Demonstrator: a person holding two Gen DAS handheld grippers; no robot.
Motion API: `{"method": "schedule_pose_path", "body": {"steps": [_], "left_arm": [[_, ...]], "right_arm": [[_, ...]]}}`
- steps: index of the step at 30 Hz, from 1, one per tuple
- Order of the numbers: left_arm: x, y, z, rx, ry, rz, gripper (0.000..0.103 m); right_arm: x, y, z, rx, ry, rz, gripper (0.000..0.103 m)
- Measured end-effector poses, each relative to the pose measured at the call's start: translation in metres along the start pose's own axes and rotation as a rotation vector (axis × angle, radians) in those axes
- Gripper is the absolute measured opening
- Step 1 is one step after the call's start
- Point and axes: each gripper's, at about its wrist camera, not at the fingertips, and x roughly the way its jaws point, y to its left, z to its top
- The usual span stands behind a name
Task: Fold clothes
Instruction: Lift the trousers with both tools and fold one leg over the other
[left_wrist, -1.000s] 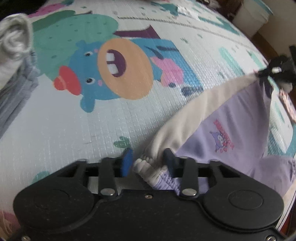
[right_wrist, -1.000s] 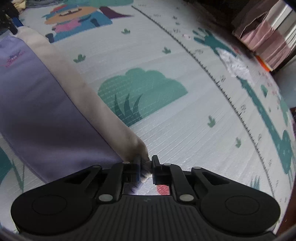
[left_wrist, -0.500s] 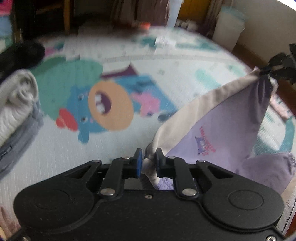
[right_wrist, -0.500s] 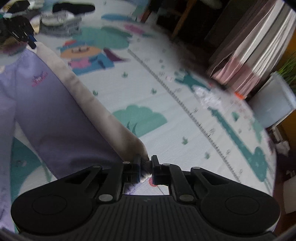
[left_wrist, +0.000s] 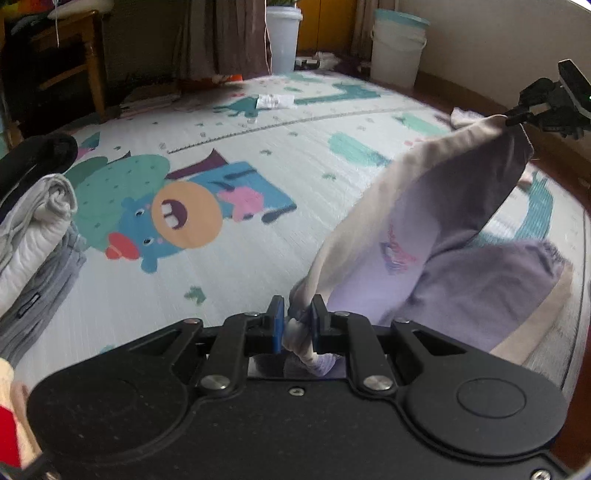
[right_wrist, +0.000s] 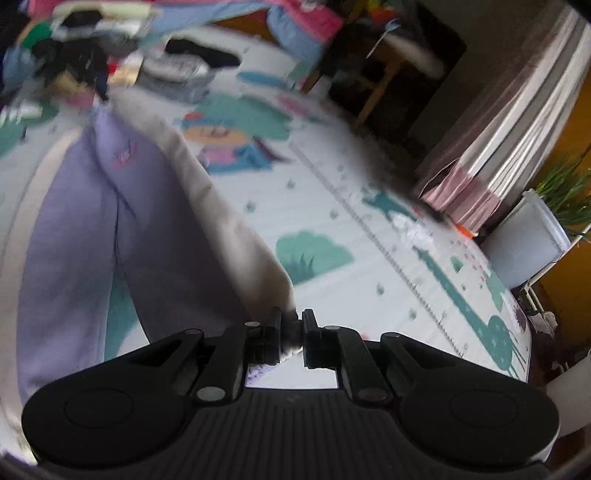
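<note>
While two white buckets (left_wrist: 397, 48) stand far behind the play mat (left_wrist: 258, 236) — their contents cannot be seen — the left gripper (left_wrist: 297, 325) is clenched on the purple trousers (left_wrist: 436, 236), now lifted higher than before. In the right wrist view, the right gripper (right_wrist: 291, 334) grasps the trousers' cream edge; a white pot (right_wrist: 524, 240) at right holds a green plant (right_wrist: 565, 192), new in view.

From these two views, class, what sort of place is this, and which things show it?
Probably a room in a home: a cartoon play mat covers the floor, folded clothes are stacked on it, and curtains hang beside a potted plant.
</note>
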Motion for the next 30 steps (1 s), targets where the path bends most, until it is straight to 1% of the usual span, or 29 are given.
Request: {"method": "schedule_pose_path", "body": {"steps": [2,3,6,7,8,9,11,14,17,19,22,23,27,30], "left_arm": [[0.004,0.001,0.005,0.002,0.001,0.022,0.012],[0.005,0.001,0.010,0.003,-0.011,0.037,0.012],[0.005,0.001,0.025,0.006,-0.056,0.074,0.012],[0.002,-0.001,0.028,0.012,-0.073,0.071,0.012],[-0.001,-0.006,0.026,0.036,-0.074,0.062,0.012],[-0.003,-0.013,0.022,0.079,-0.060,0.052,0.012],[-0.005,-0.026,0.011,0.157,-0.026,0.035,0.012],[-0.006,-0.037,-0.014,0.225,0.044,0.020,0.012],[-0.009,-0.035,-0.029,0.202,0.071,0.027,0.012],[-0.009,-0.036,-0.036,0.208,0.086,0.027,0.012],[-0.009,-0.040,-0.044,0.232,0.112,0.015,0.012],[-0.009,-0.043,-0.045,0.254,0.122,0.012,0.012],[-0.005,-0.050,-0.057,0.335,0.181,0.007,0.012],[-0.002,-0.053,-0.061,0.359,0.203,0.002,0.012]], "right_arm": [[0.015,0.001,-0.007,0.011,0.021,0.003,0.012],[0.021,0.000,-0.007,0.003,0.024,-0.012,0.011],[0.021,-0.009,0.003,-0.006,-0.032,-0.094,0.011],[0.017,-0.010,0.006,-0.027,-0.053,-0.117,0.011],[0.012,-0.005,0.007,-0.077,-0.065,-0.125,0.011],[0.007,0.003,0.004,-0.129,-0.070,-0.121,0.011],[-0.003,0.024,-0.007,-0.197,-0.070,-0.102,0.011],[-0.016,0.063,-0.033,-0.282,-0.041,-0.048,0.011],[-0.029,0.100,-0.057,-0.353,-0.006,0.010,0.011],[-0.036,0.120,-0.071,-0.405,0.011,0.027,0.011],[-0.050,0.139,-0.080,-0.463,0.002,0.028,0.011],[-0.054,0.145,-0.082,-0.477,0.000,0.031,0.011],[-0.057,0.162,-0.087,-0.488,0.017,0.114,0.011],[-0.058,0.175,-0.091,-0.496,0.029,0.176,0.011]]}}
